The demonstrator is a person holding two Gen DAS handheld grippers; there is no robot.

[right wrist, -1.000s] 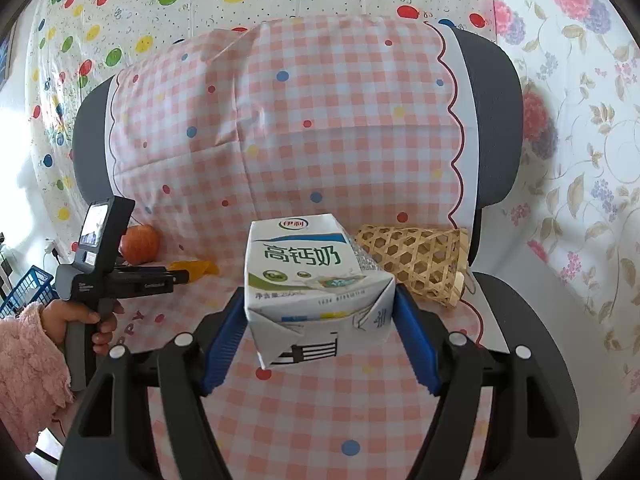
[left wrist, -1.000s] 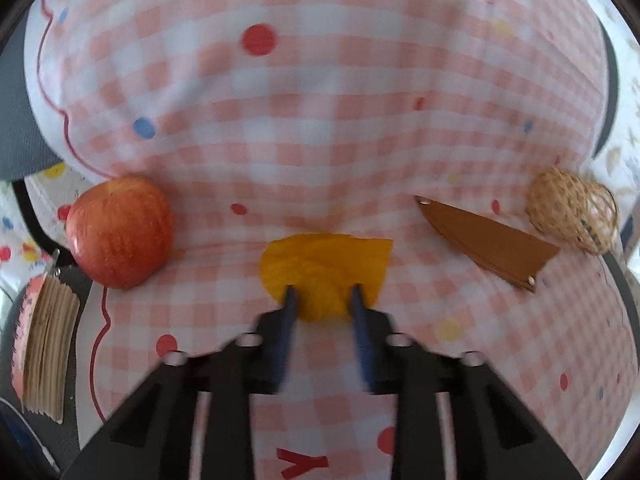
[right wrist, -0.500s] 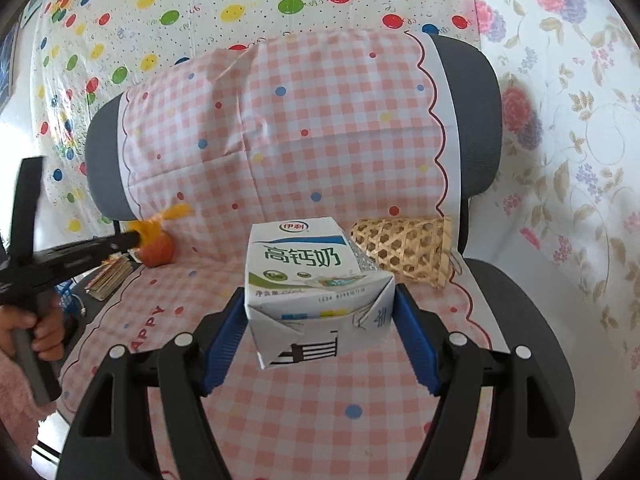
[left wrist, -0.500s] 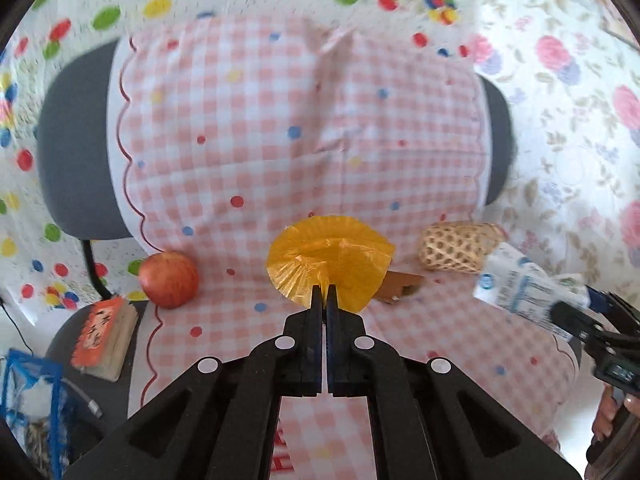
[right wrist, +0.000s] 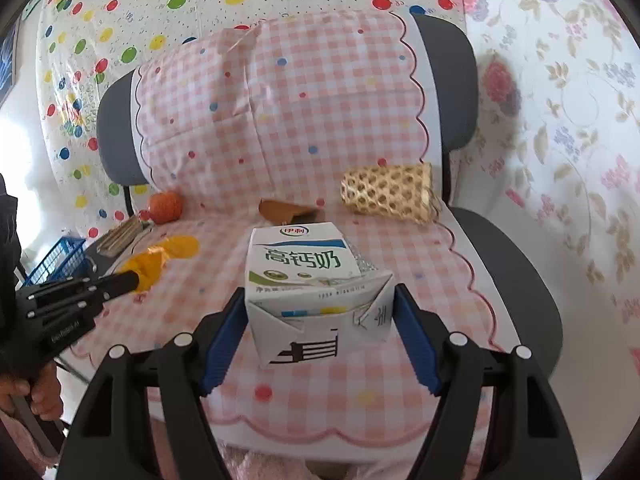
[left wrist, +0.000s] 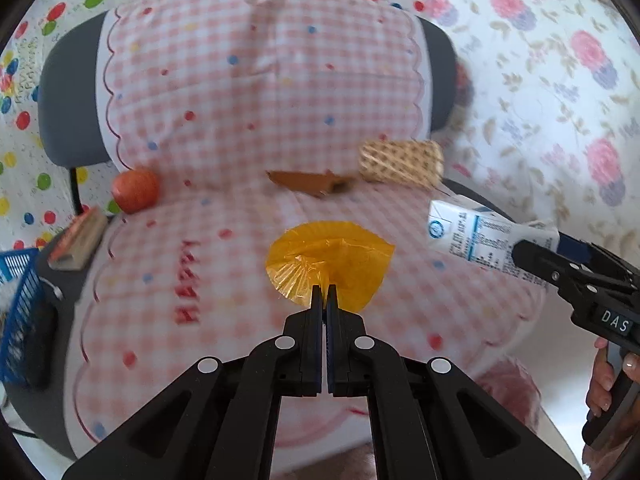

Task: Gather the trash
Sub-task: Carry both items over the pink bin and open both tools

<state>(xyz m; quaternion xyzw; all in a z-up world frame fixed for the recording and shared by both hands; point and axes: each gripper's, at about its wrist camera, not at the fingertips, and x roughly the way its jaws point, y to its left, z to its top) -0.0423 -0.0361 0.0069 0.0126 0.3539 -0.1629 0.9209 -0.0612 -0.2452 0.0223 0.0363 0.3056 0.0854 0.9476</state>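
Observation:
My left gripper (left wrist: 324, 292) is shut on an orange paper cupcake liner (left wrist: 332, 260) and holds it in the air above the chair seat; the liner also shows at the left of the right wrist view (right wrist: 160, 258). My right gripper (right wrist: 320, 320) is shut on a white milk carton (right wrist: 308, 276) with green Chinese lettering, held above the seat; the carton shows at the right of the left wrist view (left wrist: 476, 236). A brown cardboard scrap (left wrist: 312, 182) lies at the back of the seat, also in the right wrist view (right wrist: 286, 208).
A woven bamboo basket (right wrist: 390, 194) lies on its side at the seat's back right. A red apple (right wrist: 165, 207) sits at the back left, beside a stack of cards (left wrist: 78, 240). A blue basket (left wrist: 18, 312) stands left of the chair. The chair has a pink checked cover (right wrist: 304, 100).
My left gripper shut on the orange liner, lifted it off the seat and pulled back from the chair. My right gripper kept hold of the carton and backed off slightly.

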